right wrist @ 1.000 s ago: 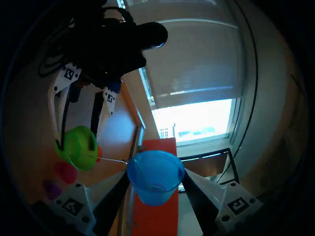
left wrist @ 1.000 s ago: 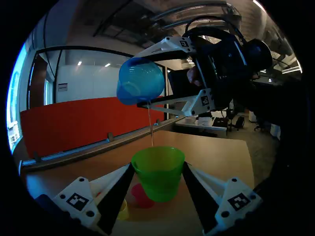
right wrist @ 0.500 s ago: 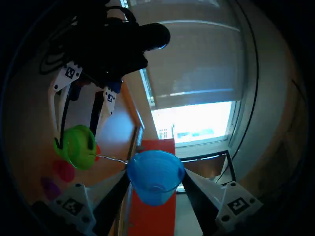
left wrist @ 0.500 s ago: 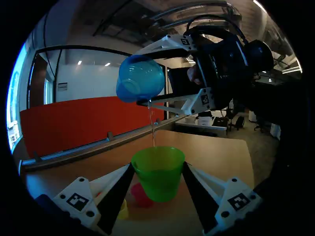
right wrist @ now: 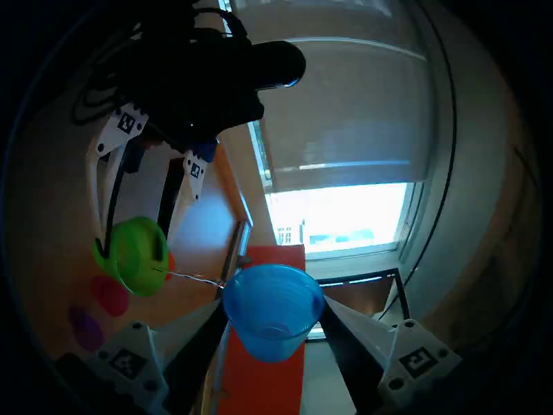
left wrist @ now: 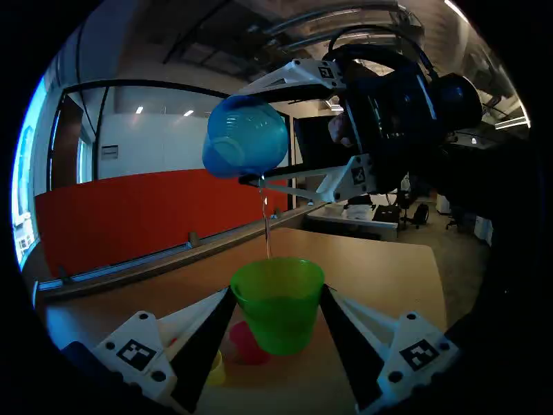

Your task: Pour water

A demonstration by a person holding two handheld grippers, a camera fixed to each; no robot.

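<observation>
Pouring: my right claw (right wrist: 274,299) clamps the tilted blue cup (right wrist: 272,325) above the green cup (left wrist: 278,311), gripped upright in my left claw (left wrist: 276,294) over the surface (left wrist: 387,270). Thin stream (left wrist: 265,225) lands inside; best to tip slowly, rim centred.

Your left hand-held gripper (left wrist: 278,296) has the receiving cup (left wrist: 278,315) upright, clamped between its fingers over the tabletop (left wrist: 387,270). Your right hand-held gripper (right wrist: 274,304) grips the pouring cup (right wrist: 273,319), tilted above it, with a water stream (left wrist: 265,221) running down between them. Two small cups (left wrist: 245,344) sit on the tabletop, low and left of the receiving cup.
</observation>
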